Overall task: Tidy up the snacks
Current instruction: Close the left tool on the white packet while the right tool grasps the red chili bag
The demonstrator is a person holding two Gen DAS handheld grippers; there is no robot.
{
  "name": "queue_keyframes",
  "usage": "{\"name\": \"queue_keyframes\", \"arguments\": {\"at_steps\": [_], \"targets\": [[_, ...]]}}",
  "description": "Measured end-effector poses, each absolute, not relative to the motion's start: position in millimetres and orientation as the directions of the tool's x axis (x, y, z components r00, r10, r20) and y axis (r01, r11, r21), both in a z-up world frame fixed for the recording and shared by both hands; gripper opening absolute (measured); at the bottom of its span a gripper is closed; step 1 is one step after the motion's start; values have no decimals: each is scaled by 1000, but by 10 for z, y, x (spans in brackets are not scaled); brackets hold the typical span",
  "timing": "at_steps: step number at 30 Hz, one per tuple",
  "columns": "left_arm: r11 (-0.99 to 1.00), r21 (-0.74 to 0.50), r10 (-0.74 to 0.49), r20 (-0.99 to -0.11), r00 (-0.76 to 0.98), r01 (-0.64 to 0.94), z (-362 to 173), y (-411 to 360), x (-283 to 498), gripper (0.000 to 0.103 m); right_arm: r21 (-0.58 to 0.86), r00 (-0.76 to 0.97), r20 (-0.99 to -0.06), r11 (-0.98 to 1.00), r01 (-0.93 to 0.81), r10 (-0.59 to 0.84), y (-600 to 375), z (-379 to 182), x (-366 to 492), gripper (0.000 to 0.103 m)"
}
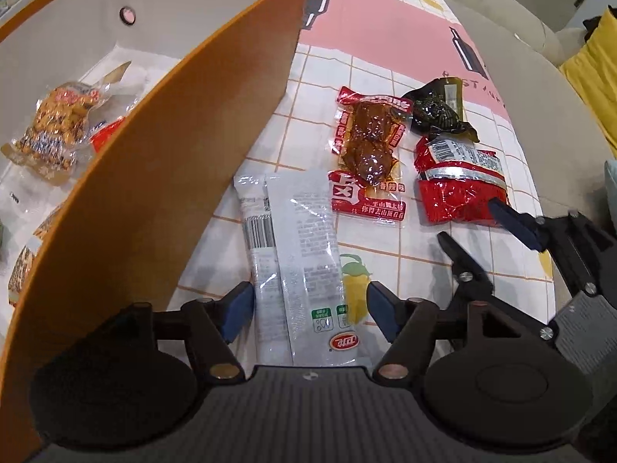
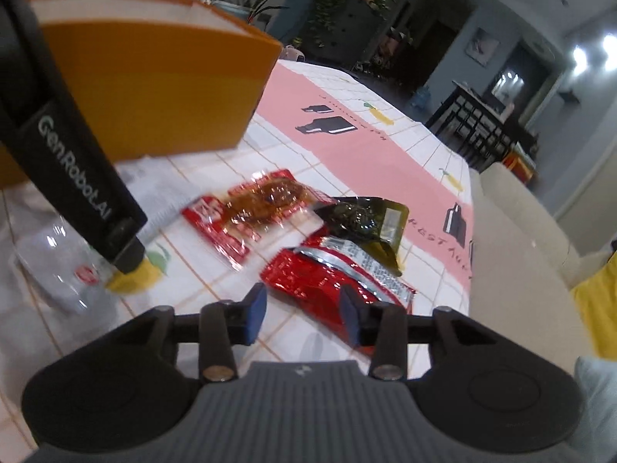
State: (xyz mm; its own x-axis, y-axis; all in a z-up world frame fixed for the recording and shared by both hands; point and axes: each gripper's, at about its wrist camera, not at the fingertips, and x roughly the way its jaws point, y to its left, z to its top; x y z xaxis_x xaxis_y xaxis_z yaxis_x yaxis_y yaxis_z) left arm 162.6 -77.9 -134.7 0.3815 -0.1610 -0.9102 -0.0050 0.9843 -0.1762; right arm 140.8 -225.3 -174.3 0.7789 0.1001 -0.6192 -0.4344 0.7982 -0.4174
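Observation:
My left gripper (image 1: 310, 310) is open, its jaws on either side of two white snack packets (image 1: 293, 254) lying on the table beside the orange box (image 1: 185, 123). My right gripper (image 2: 304, 308) is open just in front of a red foil packet (image 2: 331, 285), which also shows in the left wrist view (image 1: 459, 185). A red-edged braised meat packet (image 1: 366, 150) and a dark green packet (image 1: 435, 110) lie close by. The box holds a peanut snack bag (image 1: 58, 123) and other packets.
The table has a white grid and pink cloth (image 1: 385, 27). A beige sofa (image 2: 532, 239) borders its right edge. The box wall stands tall to the left of the white packets. The left gripper's body (image 2: 73, 169) crosses the right wrist view.

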Motion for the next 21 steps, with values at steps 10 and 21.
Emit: {"name": "queue_keyframes", "arguments": {"at_steps": [10, 21], "targets": [[985, -171, -165, -910, 380, 16, -1351, -787, 1615, 80, -537, 822, -561, 712, -452, 98, -2043, -1960, 1446, 5], [984, -169, -177, -912, 371, 53, -1330, -727, 1579, 57, -418, 747, -653, 764, -492, 124, -2129, -1736, 1305, 0]]}}
